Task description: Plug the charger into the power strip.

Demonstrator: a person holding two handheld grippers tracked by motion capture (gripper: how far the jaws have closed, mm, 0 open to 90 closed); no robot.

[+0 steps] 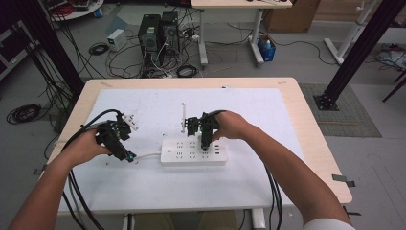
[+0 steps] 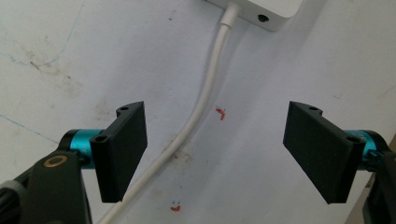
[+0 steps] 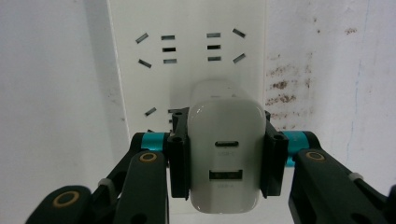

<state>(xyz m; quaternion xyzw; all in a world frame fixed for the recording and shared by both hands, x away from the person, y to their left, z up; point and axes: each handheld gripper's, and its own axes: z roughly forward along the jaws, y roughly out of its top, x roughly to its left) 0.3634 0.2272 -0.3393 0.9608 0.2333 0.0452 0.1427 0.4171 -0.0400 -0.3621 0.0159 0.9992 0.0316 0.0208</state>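
A white power strip (image 1: 194, 152) lies on the white mat, its cable (image 1: 148, 155) leading off to the left. My right gripper (image 1: 206, 145) is shut on a white USB charger (image 3: 224, 140) and holds it just over the strip's sockets (image 3: 187, 51), near its middle. The charger's two USB ports face the camera; its prongs are hidden. My left gripper (image 1: 127, 155) stands open at the strip's left end. In the left gripper view the cable (image 2: 203, 100) runs between the wide-apart jaws of the left gripper (image 2: 215, 149), untouched, and the strip's corner (image 2: 261, 9) shows at the top.
A thin white rod (image 1: 183, 115) lies on the mat (image 1: 143, 105) just behind the strip. Small red marks (image 2: 219, 113) dot the mat near the cable. The wooden table edge (image 1: 316, 143) runs close on the right. Computers (image 1: 158, 33) and cables are on the floor beyond.
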